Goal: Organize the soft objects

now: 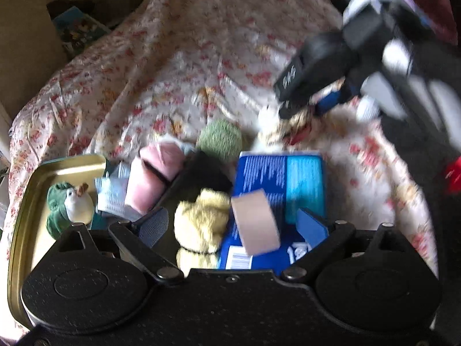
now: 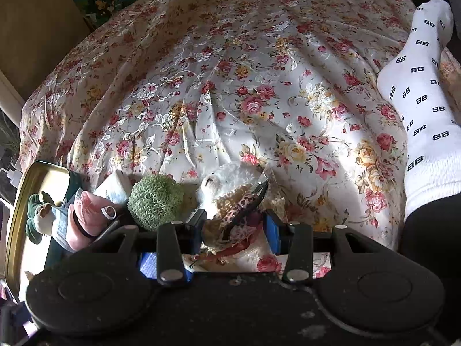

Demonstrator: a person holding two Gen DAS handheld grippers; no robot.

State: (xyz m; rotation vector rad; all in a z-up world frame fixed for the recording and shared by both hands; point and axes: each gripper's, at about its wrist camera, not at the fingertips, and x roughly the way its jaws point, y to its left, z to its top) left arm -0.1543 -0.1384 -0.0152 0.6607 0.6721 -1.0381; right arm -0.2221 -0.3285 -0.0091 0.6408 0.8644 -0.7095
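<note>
The right gripper [image 2: 236, 227] is clamped on the white plush [image 2: 227, 178], at the tin's [image 2: 17, 219] three o'clock, probably to lift it there. The left gripper [image 1: 233, 227] gapes empty over the yellow plush [image 1: 201, 219].

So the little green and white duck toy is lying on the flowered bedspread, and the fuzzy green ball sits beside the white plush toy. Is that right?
Not quite. The duck toy lies in the gold tin tray at the left, not on the flowered bedspread; both wrist views show this. The rest holds: the fuzzy green ball does sit beside the white plush toy.
</note>
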